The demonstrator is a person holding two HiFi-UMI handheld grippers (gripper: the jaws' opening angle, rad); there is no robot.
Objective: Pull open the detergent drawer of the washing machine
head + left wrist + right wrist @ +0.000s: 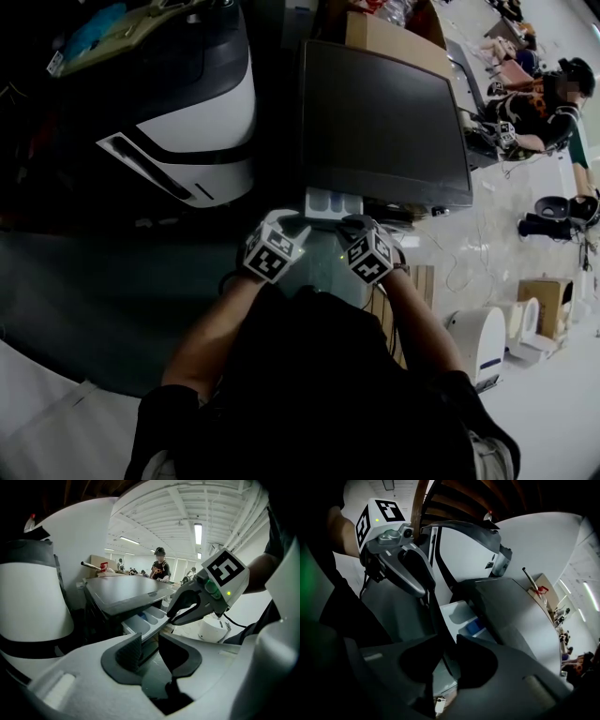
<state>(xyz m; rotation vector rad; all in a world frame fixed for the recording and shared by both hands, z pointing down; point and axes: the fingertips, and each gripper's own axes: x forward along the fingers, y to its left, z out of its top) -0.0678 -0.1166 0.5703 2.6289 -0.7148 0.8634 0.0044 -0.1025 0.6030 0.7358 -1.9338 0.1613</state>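
Note:
The washing machine (384, 122) has a dark grey top. Its white detergent drawer (333, 203) stands pulled out at the front left corner, with blue and white compartments (476, 627) showing. My right gripper (449, 641) has the drawer's dark front panel (440, 616) running between its jaws, which are pinched on it. In the left gripper view the right gripper (172, 617) sits at the drawer's (143, 620) front edge. My left gripper (149, 641) is open just in front of the drawer, holding nothing. The head view shows both marker cubes side by side below the drawer.
A second white machine with a dark band (187, 141) stands close on the left. A cardboard box (384, 37) sits behind the washer. Small white appliances (483, 342) and a box (544, 300) lie on the floor at right. People (539, 94) sit far back.

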